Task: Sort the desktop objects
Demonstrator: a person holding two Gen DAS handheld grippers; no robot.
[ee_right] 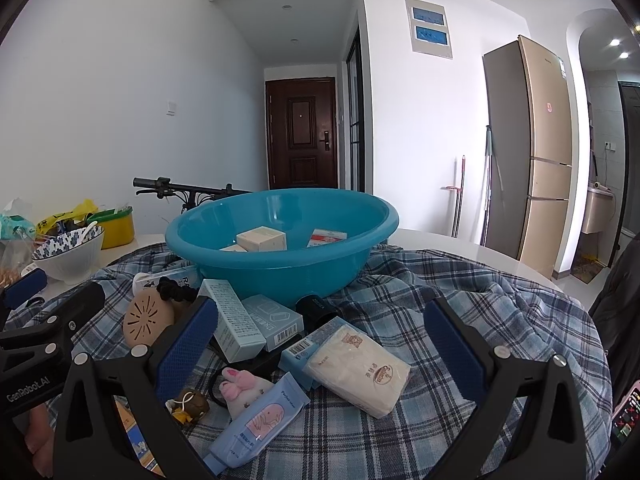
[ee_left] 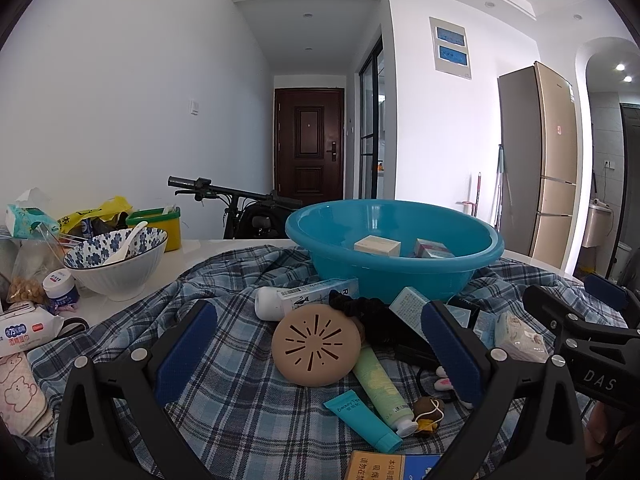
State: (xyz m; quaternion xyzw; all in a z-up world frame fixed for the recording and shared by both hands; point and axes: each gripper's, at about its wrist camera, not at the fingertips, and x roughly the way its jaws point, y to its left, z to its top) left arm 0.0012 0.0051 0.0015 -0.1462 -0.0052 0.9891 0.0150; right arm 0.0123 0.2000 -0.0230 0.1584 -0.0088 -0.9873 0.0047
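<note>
A blue plastic basin [ee_left: 394,256] [ee_right: 280,264] stands on a plaid cloth [ee_left: 224,360] and holds a few small boxes [ee_left: 377,246]. In front of it lies a pile of toiletries. My left gripper [ee_left: 320,356] is open and empty, with a tan round case [ee_left: 316,345], a green tube [ee_left: 380,388] and a teal tube [ee_left: 362,420] between its fingers. My right gripper [ee_right: 320,344] is open and empty over a white tissue pack [ee_right: 358,368], a pale blue tube [ee_right: 260,424] and light blue boxes [ee_right: 236,326].
A blue-flowered bowl with a spoon [ee_left: 116,260], a yellow container [ee_left: 158,226], a wet-wipes pack [ee_left: 24,330] and snack bags crowd the table's left side. A bicycle [ee_left: 240,204] stands behind the table. A fridge [ee_left: 536,160] is at the right.
</note>
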